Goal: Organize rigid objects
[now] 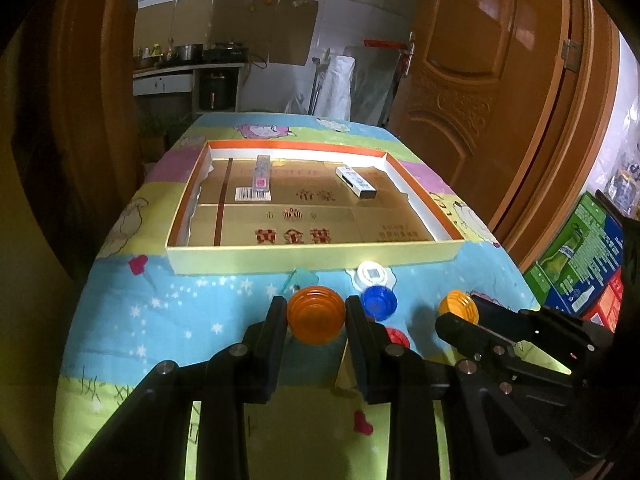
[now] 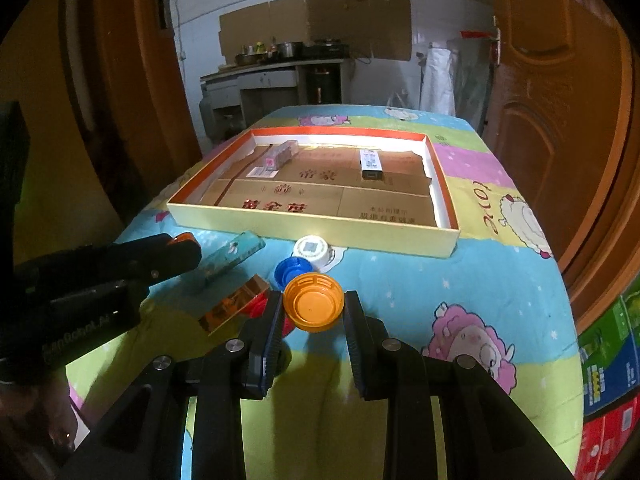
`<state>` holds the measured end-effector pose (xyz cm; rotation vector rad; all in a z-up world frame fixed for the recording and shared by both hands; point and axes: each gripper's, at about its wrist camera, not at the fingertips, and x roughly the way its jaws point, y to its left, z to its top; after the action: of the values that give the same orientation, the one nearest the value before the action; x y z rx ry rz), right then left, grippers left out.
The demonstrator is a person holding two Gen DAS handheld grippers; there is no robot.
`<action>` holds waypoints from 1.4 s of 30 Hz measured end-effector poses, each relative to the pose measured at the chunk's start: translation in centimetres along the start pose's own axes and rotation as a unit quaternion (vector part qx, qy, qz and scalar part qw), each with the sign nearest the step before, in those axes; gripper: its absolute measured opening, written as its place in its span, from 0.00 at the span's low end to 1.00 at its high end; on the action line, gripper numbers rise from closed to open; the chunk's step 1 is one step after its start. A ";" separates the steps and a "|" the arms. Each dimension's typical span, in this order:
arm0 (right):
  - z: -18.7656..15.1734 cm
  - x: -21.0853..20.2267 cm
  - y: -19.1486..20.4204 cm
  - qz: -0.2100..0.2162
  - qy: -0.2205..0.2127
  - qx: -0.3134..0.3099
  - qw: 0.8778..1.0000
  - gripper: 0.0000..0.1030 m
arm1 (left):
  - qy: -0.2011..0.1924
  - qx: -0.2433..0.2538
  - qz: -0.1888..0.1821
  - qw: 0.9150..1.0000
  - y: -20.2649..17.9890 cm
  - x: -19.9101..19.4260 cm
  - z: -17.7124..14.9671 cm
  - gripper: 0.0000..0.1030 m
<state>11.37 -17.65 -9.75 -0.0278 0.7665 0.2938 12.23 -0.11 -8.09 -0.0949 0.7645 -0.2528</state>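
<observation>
Nearest the left wrist camera, the left gripper (image 1: 316, 316) is closed on an orange cap (image 1: 316, 314), held dome side toward the lens, ridged and slightly translucent, clear of the table (image 1: 168, 320). In the right wrist view the right gripper (image 2: 314, 308) clamps a second orange cap (image 2: 314, 307) by its rim, hollow side up, so the ribbed skirt and smooth inner disc show.

Just beyond the held caps, loose on the cartoon-print cloth, lie a blue cap (image 2: 293, 270), a white cap (image 2: 311, 249) with a printed code, a red cap (image 1: 397, 337) largely hidden behind the left gripper's finger, a teal packet (image 2: 232, 258) and a shiny copper-coloured box (image 2: 236, 307).

Farther on sits the shallow tray (image 2: 312, 229), pale outside and orange along the rim, lined with cardboard. It holds a clear narrow box (image 1: 262, 174) at left and a white box (image 1: 356, 181) at right.

The step in hand looks like carrying both caps to the tray. To do it well, lift each cap over the near wall, keep the grip steady, lower close to the lining before releasing, and place them in the free front area, apart from the boxes.
</observation>
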 end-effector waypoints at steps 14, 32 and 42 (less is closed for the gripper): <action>3.4 0.8 -1.0 0.004 -0.020 -0.007 1.000 0.29 | 0.001 0.002 0.007 1.000 0.2 1.9 2.8 0.29; 6.0 4.1 -3.0 0.005 -0.006 0.004 1.000 0.29 | 0.010 -0.002 -0.001 1.000 0.5 5.3 6.5 0.29; 9.1 5.6 -5.3 -0.019 -0.014 -0.007 1.000 0.29 | 0.005 0.017 0.000 1.000 -0.3 8.1 10.8 0.29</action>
<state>22.86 -20.10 -7.46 -0.0516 0.7357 0.2637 25.30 -2.61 -5.73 -0.0607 0.7702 -0.2665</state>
